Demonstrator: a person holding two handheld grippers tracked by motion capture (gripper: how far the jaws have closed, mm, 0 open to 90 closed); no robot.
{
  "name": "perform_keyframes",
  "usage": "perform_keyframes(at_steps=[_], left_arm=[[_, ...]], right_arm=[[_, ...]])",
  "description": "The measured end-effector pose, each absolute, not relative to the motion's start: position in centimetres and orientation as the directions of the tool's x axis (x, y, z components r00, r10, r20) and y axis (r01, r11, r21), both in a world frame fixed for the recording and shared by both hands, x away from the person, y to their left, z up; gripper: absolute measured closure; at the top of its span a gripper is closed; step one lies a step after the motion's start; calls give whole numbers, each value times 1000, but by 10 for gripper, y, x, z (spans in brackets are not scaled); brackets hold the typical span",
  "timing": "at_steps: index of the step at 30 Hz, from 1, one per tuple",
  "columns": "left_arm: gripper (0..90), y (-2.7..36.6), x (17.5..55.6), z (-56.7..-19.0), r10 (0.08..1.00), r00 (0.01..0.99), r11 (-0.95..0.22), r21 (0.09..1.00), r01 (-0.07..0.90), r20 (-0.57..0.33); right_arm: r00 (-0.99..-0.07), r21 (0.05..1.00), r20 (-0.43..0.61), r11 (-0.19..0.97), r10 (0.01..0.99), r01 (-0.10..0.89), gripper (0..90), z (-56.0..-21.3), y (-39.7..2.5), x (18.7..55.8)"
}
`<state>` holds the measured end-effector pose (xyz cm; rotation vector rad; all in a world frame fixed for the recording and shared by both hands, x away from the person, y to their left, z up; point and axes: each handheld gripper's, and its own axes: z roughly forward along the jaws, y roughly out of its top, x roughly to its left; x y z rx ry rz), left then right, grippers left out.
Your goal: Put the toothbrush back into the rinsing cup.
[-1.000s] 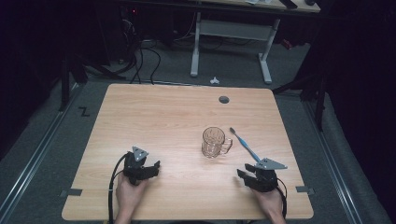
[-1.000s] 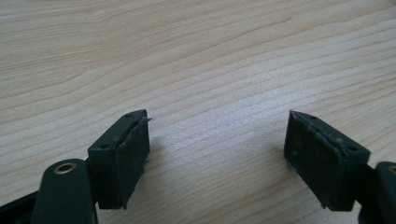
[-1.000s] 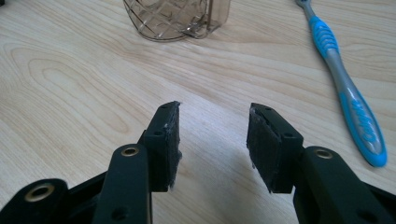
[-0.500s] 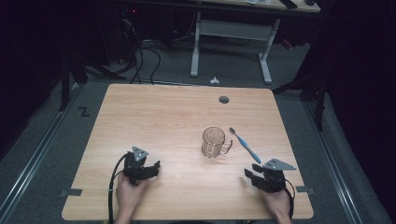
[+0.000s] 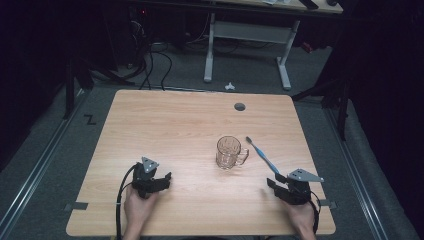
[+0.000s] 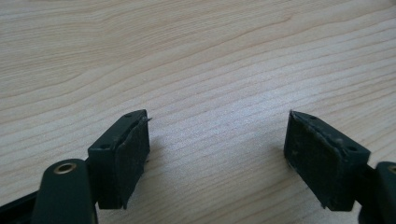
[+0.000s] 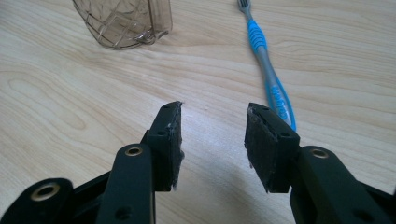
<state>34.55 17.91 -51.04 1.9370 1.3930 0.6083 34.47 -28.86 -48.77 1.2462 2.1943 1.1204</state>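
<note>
1. High view: the glass mug [image 5: 231, 152] is standing upright on the desk [image 5: 165, 120]; the blue toothbrush [image 5: 262, 155] is lying just beside the mug's handle; the left tool [image 5: 159, 181] is sitting well apart from the mug, toward the near edge; the right tool [image 5: 271, 184] is sitting near the toothbrush's handle end.
2. Left gripper view: the left tool [image 6: 217, 149] is gaping wide, gripping nothing, over bare wood.
3. Right gripper view: the right tool [image 7: 213, 135] is standing partly open and empty; the toothbrush [image 7: 268, 70] is lying just past its jaws, apart from the mug [image 7: 123, 21].

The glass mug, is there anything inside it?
The glass mug looks empty; the wood shows through its clear wall. The toothbrush lies outside, on the table. Nothing covers it.
</note>
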Motion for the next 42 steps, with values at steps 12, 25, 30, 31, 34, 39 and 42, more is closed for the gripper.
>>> perform_keyframes(at_steps=[12,25,30,31,34,39,42], left_arm=[[230,179,346,-510,947,321,-208,743,637,-10],[230,179,346,-510,948,318,-204,744,636,-11],[230,179,346,-510,948,318,-204,744,637,-11],[230,179,346,-510,948,318,-205,744,637,-11],[230,179,346,-510,948,318,-205,744,637,-11],[230,179,346,-510,948,318,-205,744,637,-11],[230,179,346,-510,949,316,-204,743,637,-11]], right_arm=[[-528,783,31,308,848,540,576,-480,-290,357],[-516,777,39,299,856,554,577,-471,-294,372],[-504,752,68,288,861,592,575,-467,-294,381],[-502,751,69,287,862,596,574,-467,-294,382],[-500,753,74,280,863,595,567,-466,-293,386],[-478,751,73,267,875,604,545,-463,-292,393],[-472,746,71,268,879,610,548,-461,-291,398]])
